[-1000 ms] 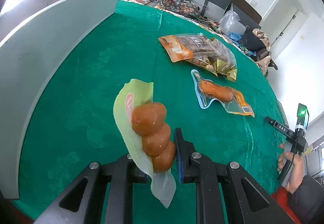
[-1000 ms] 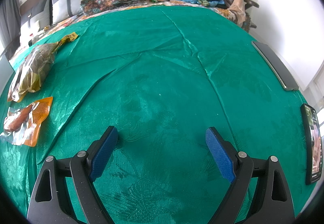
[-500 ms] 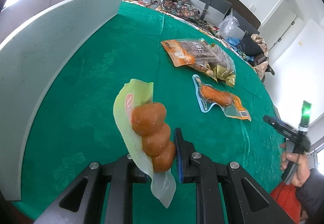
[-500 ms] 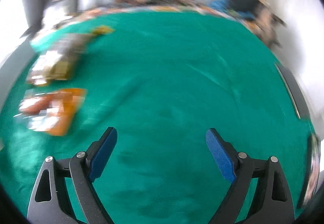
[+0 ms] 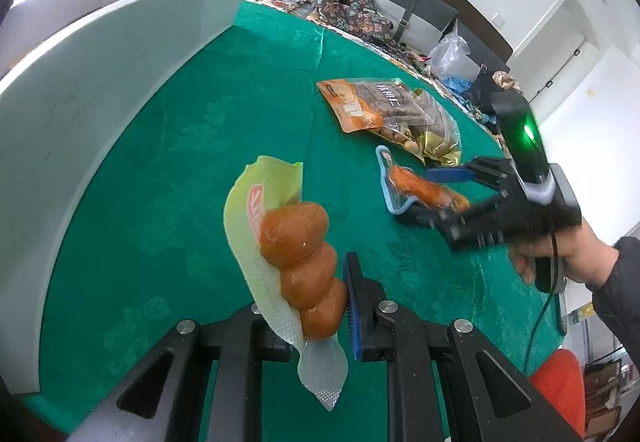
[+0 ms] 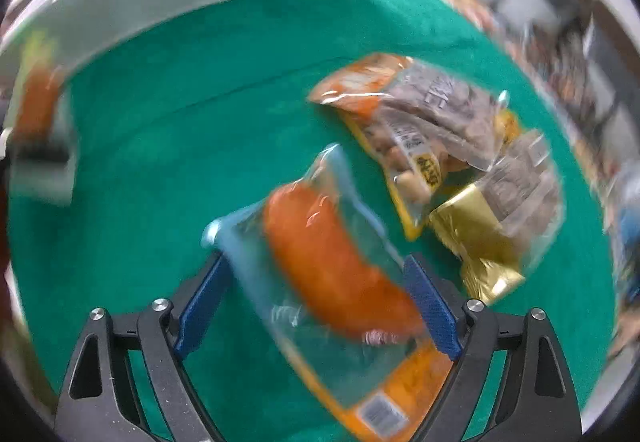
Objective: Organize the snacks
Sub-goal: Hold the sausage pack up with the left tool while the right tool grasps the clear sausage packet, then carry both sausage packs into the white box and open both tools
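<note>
Left tongs (image 5: 316,306) clenched on a pale-green vacuum pack of three brown meatballs (image 5: 298,254), lifted above the green-clothed desk (image 5: 180,162). Right tongs (image 6: 316,306), jaws closing but not yet pressing, straddle a clear orange-ended pouch holding an orange sausage (image 6: 328,266) lying flat. Just beyond it, a clear bag of brown and gold-wrapped snacks (image 6: 452,146); a white box wall (image 5: 88,82) at left.
</note>
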`<state>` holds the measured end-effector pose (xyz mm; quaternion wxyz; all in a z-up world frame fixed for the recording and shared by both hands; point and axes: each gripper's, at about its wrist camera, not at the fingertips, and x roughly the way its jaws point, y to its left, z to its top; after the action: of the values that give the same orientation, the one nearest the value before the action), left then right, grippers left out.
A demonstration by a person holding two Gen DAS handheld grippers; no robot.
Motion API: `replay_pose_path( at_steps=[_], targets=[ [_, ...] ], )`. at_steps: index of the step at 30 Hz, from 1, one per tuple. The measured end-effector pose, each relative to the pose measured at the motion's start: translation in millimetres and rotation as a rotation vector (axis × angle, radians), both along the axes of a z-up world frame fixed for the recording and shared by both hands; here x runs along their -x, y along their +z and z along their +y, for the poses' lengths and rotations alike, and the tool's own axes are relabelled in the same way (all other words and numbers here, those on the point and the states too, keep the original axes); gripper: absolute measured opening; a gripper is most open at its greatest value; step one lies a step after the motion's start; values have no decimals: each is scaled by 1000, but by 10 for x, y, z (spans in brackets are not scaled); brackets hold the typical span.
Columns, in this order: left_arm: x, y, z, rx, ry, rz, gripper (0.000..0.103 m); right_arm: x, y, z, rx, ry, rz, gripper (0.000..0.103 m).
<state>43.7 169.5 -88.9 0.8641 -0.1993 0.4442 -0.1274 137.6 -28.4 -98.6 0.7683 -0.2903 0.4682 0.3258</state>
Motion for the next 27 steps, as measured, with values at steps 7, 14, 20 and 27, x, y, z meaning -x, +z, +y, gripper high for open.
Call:
replay_pose_path(
  at_steps=[7,14,20,27],
  targets=[
    [-17,37,32,52,-7,-11,18,-218,324,-141,-103,-221,206,36],
    [21,93,68,64,-4,-28,18,-381,597,-651,-318,-482,345,22],
    [35,92,95,69,4,-27,18,-277,385,-347,-13,-330,218,55],
    [52,110,94,70,4,-24,18,-72,168,-174,165,-302,66,25]
  ],
)
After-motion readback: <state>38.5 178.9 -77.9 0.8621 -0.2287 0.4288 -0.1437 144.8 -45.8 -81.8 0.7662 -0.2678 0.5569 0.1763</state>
